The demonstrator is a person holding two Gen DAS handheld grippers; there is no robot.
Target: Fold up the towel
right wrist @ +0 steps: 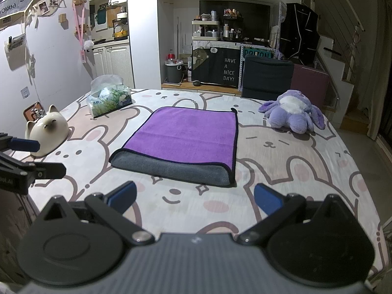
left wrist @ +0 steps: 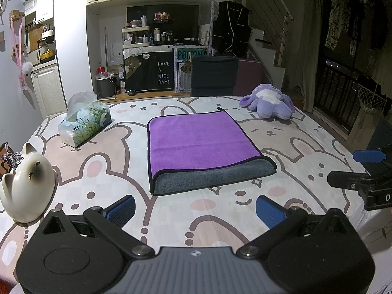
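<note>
Nearest the lens in each wrist view are the blue-padded fingers, spread wide and holding nothing: the left gripper (left wrist: pixel 195 210) and the right gripper (right wrist: pixel 195 198) both hang over the bare bunny-print worktop (left wrist: pixel 220 220), short of the cloth. Ahead of them, near the middle of the worktop, lies the towel (left wrist: pixel 203 144), purple face up with its grey underside rolled out along the near edge, which suggests one fold is already in and a second may be due. To do that well, I would judge that each gripper should take one near corner, or the two ends of one side edge, pinching both layers together so the lower one does not slide, then lift low and carry the edge across evenly until the black-bound borders meet, laying it down before letting go so no crease is trapped. By count: one towel, two grippers, one tissue pack (left wrist: pixel 84 122) at the far left, one white cat figure (left wrist: pixel 27 183) at the left edge, and one purple plush toy (left wrist: pixel 269 101) at the far right, all well apart from the towel.
</note>
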